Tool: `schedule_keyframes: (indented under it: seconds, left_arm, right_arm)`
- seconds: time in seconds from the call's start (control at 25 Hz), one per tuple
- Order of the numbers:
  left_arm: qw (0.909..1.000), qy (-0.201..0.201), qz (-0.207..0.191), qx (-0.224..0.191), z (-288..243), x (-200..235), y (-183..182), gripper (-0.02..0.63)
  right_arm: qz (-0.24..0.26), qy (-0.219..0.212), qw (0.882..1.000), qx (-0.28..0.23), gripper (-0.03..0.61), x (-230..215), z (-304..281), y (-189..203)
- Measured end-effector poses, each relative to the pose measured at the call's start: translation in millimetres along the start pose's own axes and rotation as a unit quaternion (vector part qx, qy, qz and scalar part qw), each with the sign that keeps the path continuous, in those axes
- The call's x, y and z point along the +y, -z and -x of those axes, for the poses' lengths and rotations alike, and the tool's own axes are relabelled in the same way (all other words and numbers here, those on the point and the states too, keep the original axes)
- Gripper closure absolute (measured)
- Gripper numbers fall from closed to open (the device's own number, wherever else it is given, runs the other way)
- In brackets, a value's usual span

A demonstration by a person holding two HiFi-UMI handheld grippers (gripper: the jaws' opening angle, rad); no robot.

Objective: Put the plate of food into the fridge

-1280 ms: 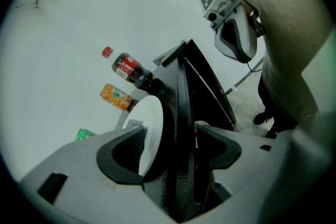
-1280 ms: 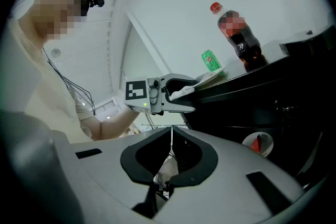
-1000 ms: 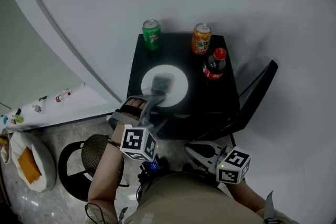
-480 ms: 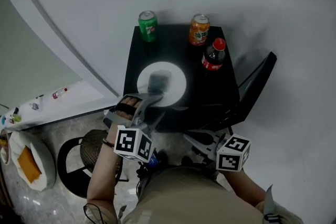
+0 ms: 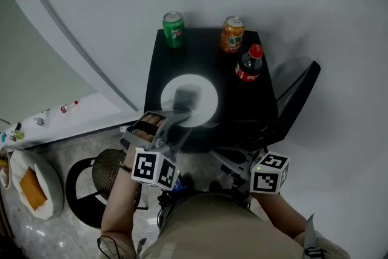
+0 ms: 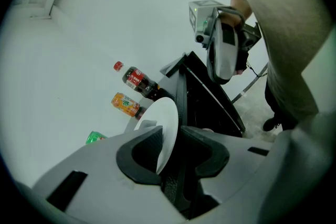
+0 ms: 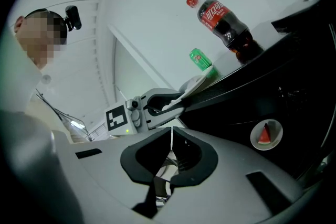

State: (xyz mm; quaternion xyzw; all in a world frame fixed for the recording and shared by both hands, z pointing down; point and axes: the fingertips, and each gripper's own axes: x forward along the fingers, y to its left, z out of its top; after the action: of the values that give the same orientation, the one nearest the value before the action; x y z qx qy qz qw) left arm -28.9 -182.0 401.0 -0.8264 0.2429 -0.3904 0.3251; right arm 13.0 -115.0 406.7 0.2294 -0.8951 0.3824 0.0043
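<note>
A white plate (image 5: 200,103) with a grey piece of food (image 5: 187,96) lies on top of the small black fridge (image 5: 248,109). My left gripper (image 5: 180,115) is at the plate's near rim. In the left gripper view the plate's rim (image 6: 167,118) stands between the closing jaws of the left gripper (image 6: 170,136), lying against the left pad with a thin gap to the right pad. My right gripper (image 5: 222,159) is low in front of the fridge. In its own view the right gripper (image 7: 171,136) is shut with nothing in it.
A green can (image 5: 173,29), an orange can (image 5: 232,34) and a cola bottle (image 5: 248,65) stand at the back of the fridge top. The fridge door (image 5: 297,107) hangs open to the right. A round black stool (image 5: 100,188) stands on the floor at left.
The left gripper has stayed at the plate's near rim, shifting only slightly. The right gripper has hardly moved.
</note>
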Motion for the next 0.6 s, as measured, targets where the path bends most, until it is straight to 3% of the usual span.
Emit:
schedule_keyframes:
  seconds: [0.16, 0.52, 0.6]
  left_arm:
    - [0.9999, -0.007, 0.004, -0.01, 3.1, 1.8, -2.5, 0.537]
    - [0.9997, -0.01, -0.012, -0.017, 9.8, -2.9, -6.0, 0.546]
    - [0.9997, -0.01, -0.013, -0.02, 10.8, -4.3, -7.2, 0.546]
  right_arm:
    - [-0.019, 0.004, 1.0, -0.025, 0.557, -3.1, 0.6, -14.3]
    - [-0.094, -0.017, 0.99, -0.1, 0.554, 0.1, -5.3, -54.4]
    - [-0.11, -0.025, 0.987, -0.112, 0.516, 1.2, -7.7, -61.2]
